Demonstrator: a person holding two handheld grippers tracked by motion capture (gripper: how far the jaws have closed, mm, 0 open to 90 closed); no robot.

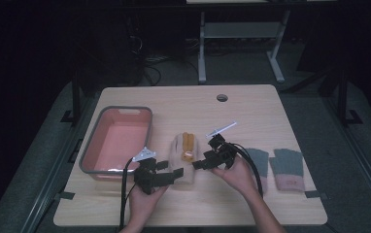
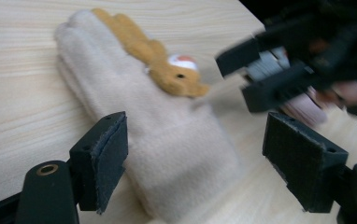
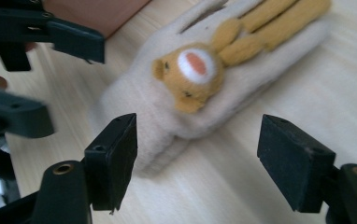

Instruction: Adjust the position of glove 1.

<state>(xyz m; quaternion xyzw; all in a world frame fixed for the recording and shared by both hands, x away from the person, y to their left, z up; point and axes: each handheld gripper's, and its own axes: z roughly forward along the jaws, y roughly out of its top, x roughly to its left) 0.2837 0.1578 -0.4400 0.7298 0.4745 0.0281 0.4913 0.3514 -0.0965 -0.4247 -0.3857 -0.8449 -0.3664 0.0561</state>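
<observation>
A cream glove [image 1: 183,153] with an orange plush rabbit on its back lies flat in the middle of the table, fingers pointing away from me. My left gripper [image 1: 170,170] sits at its cuff on the left side, jaws open. In the left gripper view the glove [image 2: 158,126] lies between and beyond the spread jaws of that gripper [image 2: 200,154]. My right gripper [image 1: 202,162] is open at the glove's right edge. In the right gripper view its jaws [image 3: 200,154] straddle the cuff end of the glove [image 3: 167,107]. Neither gripper holds anything.
A pink tub with a grey rim [image 1: 125,109] stands left of the glove, close to the left gripper. Two grey gloves with pink cuffs [image 1: 287,167] lie at the right. A round cable hole [image 1: 222,97] sits near the table's far edge.
</observation>
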